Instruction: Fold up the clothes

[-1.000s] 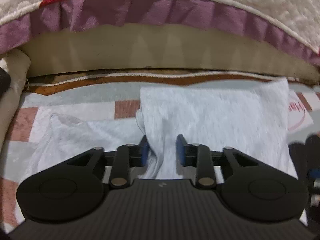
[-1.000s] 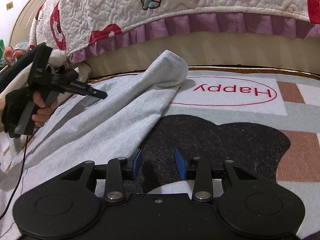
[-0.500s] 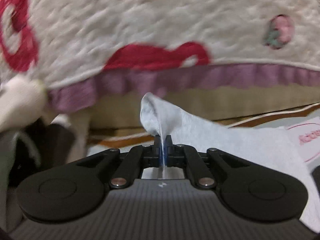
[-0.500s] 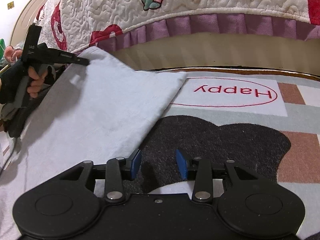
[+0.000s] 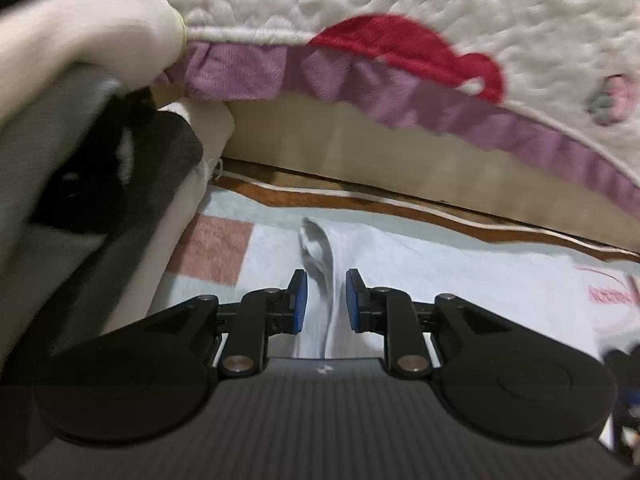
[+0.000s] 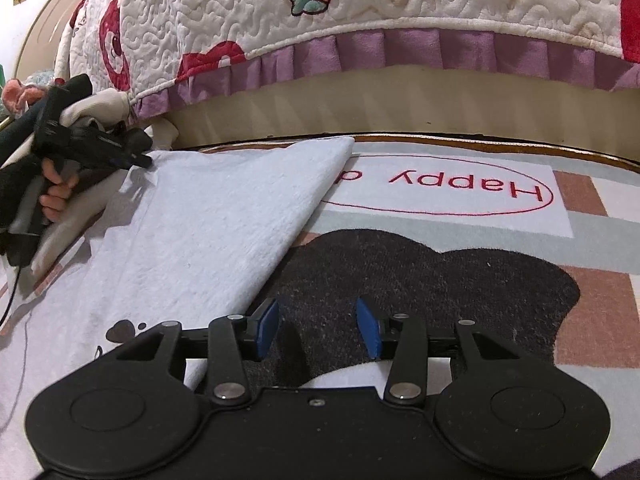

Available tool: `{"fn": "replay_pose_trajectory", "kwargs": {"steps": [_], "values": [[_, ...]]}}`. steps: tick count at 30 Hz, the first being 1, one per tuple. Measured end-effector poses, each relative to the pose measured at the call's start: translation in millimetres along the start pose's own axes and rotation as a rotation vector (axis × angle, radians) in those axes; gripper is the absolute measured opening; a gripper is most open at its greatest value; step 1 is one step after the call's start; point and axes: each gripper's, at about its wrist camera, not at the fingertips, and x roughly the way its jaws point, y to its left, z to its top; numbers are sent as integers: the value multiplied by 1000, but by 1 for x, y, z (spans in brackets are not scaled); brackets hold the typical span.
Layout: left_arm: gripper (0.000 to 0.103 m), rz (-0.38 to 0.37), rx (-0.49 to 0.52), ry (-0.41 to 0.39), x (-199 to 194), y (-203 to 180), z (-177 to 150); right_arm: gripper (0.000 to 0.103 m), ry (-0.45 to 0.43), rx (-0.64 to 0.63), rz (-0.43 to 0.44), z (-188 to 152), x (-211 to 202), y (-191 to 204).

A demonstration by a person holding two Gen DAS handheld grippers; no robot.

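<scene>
Right wrist view: the pale grey garment (image 6: 208, 232) lies flat on the rug (image 6: 460, 272) beside the bed (image 6: 360, 32), folded over, its far corner touching the red "Happy" oval (image 6: 440, 186). The left gripper (image 6: 136, 158), held in a hand (image 6: 54, 196), sits at the garment's far left corner. In the left wrist view, the left gripper (image 5: 323, 300) has its blue fingers (image 5: 299, 300) a little apart; they have just been opening, and a raised ridge of the garment (image 5: 420, 276) runs between them without either pad pressing on it. The right gripper (image 6: 316, 330) hangs over the dark patch of the rug just beside the garment's near edge, its fingers (image 6: 266, 328) spread, having just widened, with nothing between them. Behind the rug runs the bed's quilt (image 6: 400, 4) with its purple frill (image 6: 400, 52).
</scene>
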Motion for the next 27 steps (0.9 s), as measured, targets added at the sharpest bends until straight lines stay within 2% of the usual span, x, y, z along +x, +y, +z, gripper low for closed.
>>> {"fn": "replay_pose_trajectory", "kwargs": {"steps": [5, 10, 13, 15, 17, 19, 24, 26, 27], "values": [[20, -49, 47, 47, -62, 8, -43, 51, 5, -14, -6, -1, 0, 2], [20, -80, 63, 147, -119, 4, -106, 51, 15, 12, 6, 5, -3, 5], [20, -111, 57, 205, -143, 6, -132, 51, -2, -13, 27, 9, -11, 17], [22, -128, 34, 247, -153, 11, -144, 51, -9, -40, 34, 10, -15, 28], [30, -137, 1, 280, -162, 17, -155, 51, -10, -54, 51, 10, -19, 40], [30, -119, -26, 320, -172, 22, -162, 51, 0, -72, 85, 11, -24, 53], [30, 35, 20, 368, -217, 37, -162, 51, 31, -164, 200, 9, -33, 94], [32, 65, -20, 387, -238, 50, -162, 51, 56, -169, 258, 5, -34, 107], [34, 40, -88, 402, -247, 57, -165, 51, 72, -167, 289, 3, -33, 112]]}}
